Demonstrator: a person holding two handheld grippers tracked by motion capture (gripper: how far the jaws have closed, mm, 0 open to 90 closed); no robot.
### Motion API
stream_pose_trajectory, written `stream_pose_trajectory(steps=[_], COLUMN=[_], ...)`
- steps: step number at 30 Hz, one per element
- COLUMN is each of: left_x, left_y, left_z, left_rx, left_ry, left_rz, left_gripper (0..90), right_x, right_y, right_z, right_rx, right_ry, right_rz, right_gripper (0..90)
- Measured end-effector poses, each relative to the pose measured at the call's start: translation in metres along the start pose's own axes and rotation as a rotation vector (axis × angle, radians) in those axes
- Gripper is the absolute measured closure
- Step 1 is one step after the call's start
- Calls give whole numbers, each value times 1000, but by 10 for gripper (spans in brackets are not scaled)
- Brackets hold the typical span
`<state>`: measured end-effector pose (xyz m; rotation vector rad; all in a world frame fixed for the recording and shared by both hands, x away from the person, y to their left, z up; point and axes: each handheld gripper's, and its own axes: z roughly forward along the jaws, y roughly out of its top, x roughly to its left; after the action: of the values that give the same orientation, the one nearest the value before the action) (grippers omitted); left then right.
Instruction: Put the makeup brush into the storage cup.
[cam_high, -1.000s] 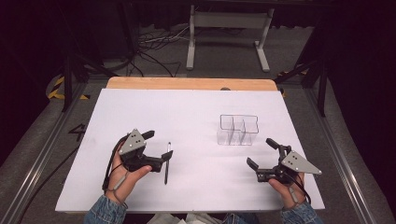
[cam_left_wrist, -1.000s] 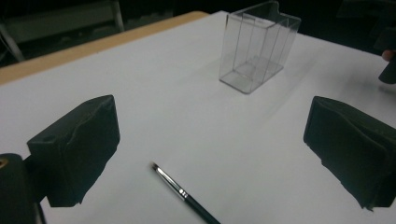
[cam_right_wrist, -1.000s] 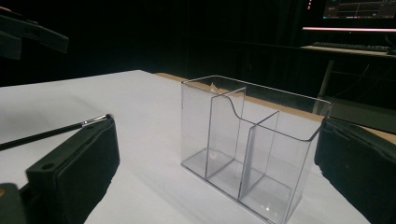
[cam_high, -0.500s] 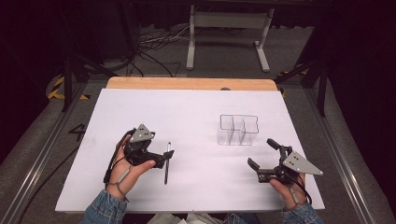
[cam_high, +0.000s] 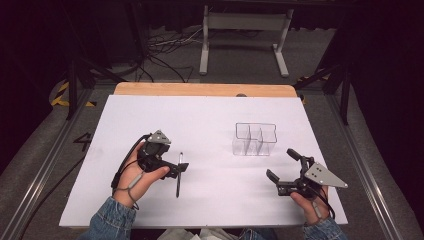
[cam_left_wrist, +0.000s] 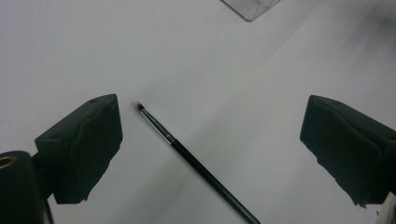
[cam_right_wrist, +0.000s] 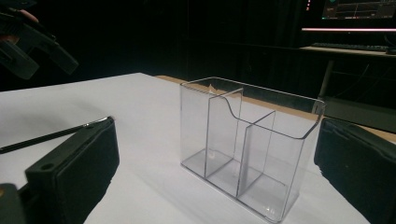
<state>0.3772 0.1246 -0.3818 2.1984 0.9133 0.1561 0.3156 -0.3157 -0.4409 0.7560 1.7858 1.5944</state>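
A thin black makeup brush (cam_high: 178, 186) lies on the white table (cam_high: 200, 115), left of centre, with its bristle tip pointing away from me. My left gripper (cam_high: 178, 168) hovers over it, open. In the left gripper view the brush (cam_left_wrist: 187, 156) runs diagonally between the wide-apart jaws of that gripper (cam_left_wrist: 210, 140). A clear acrylic organizer (cam_high: 254, 139) with three compartments stands upright right of centre, with nothing in it. My right gripper (cam_high: 281, 163) is open near the front right, pointing at the organizer (cam_right_wrist: 247, 140), which sits ahead of its jaws (cam_right_wrist: 217, 158).
A wooden strip (cam_high: 200, 89) runs along the table's far edge. Beyond it stand a metal frame (cam_high: 242, 30) and floor cables (cam_high: 165, 50). In the right gripper view the brush (cam_right_wrist: 46, 135) lies at left and the left gripper (cam_right_wrist: 28, 42) hangs above it.
The left gripper has rolled and shifted slightly forward over the brush, its top plate now showing smaller. The brush, the organizer and the right gripper have stayed put.
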Motion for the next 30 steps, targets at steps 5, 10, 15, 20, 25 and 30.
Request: stream_pose_trajectory(steps=[5, 10, 15, 20, 25, 30], left_x=[1, 2, 4, 7, 9, 10], left_y=[5, 9, 13, 14, 15, 16], left_z=[3, 5, 7, 12, 15, 19], left_rx=[47, 69, 63, 107, 111, 123], left_ry=[1, 7, -2, 20, 7, 7], left_rz=[-6, -9, -24, -39, -44, -49], left_gripper=[50, 42, 39, 40, 38, 41], right_x=[0, 0, 1, 0, -1, 0], right_y=[0, -1, 0, 0, 0, 0], right_z=[0, -2, -5, -6, -4, -4], right_rx=[0, 1, -16, -18, -17, -21], right_ry=[3, 1, 1, -3, 5, 18], right_rz=[2, 3, 3, 11, 18, 25], right_gripper=[7, 7, 8, 7, 8, 10])
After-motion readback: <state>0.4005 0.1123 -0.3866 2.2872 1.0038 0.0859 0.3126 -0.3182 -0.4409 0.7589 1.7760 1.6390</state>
